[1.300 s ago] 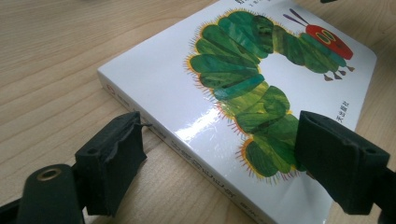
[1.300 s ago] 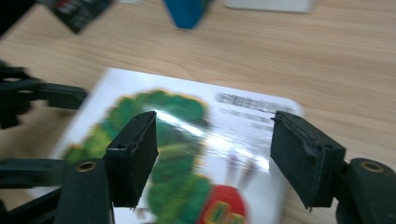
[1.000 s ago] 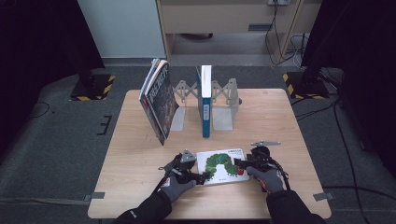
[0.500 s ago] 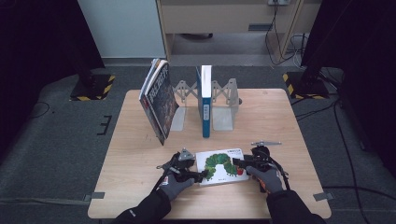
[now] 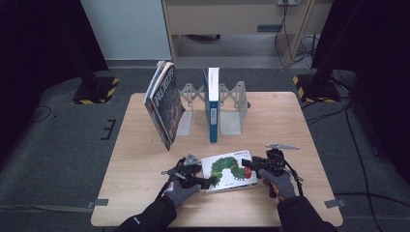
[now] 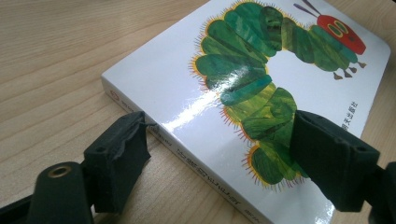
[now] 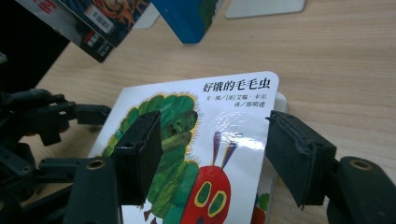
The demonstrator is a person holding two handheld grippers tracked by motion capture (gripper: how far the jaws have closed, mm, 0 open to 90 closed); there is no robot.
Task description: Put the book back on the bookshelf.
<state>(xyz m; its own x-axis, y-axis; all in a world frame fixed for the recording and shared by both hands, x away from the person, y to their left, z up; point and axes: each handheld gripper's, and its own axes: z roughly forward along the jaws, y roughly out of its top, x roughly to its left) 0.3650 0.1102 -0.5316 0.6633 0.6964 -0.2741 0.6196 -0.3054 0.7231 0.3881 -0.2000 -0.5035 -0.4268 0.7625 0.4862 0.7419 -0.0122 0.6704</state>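
Note:
A white picture book (image 5: 227, 169) with a green caterpillar on its cover lies flat near the table's front edge. My left gripper (image 5: 205, 181) is at its left, spine side. In the left gripper view the book (image 6: 177, 79) has its spine edge between the jaws of that gripper (image 6: 219, 119). One jaw tip touches the spine, the other hangs over the cover, and the jaws have just been opening. My right gripper (image 5: 246, 164) is at the book's right end. In the right gripper view that gripper (image 7: 215, 116) straddles the cover (image 7: 224, 135), open, after closing slightly.
At the back of the table (image 5: 145, 193), a blue book (image 5: 212, 104) stands upright between grey metal bookends (image 5: 232, 106). A few books (image 5: 163, 104) lean at their left. A small metal piece (image 5: 282, 146) lies on the table just behind my right hand.

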